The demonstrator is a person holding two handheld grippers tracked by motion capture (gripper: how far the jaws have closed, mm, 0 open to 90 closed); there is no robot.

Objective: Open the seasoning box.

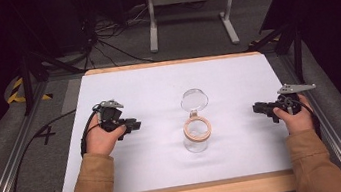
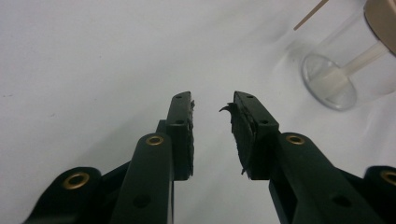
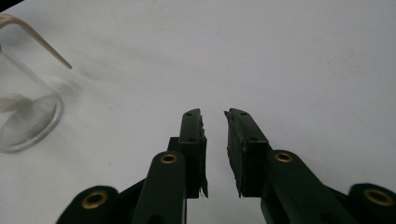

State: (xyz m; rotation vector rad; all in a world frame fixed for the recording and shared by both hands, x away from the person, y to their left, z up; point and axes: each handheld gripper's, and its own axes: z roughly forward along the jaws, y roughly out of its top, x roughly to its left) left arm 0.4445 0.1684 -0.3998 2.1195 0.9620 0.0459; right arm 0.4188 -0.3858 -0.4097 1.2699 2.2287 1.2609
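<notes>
Resting on white table | left tongs apart, empty | right tongs apart, empty | glass jar between

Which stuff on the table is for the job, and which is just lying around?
Probably for the job:
jar, with its open lid
left gripper, open
right gripper, open

Just lying around:
cables on the floor
white stand behind the table
</notes>
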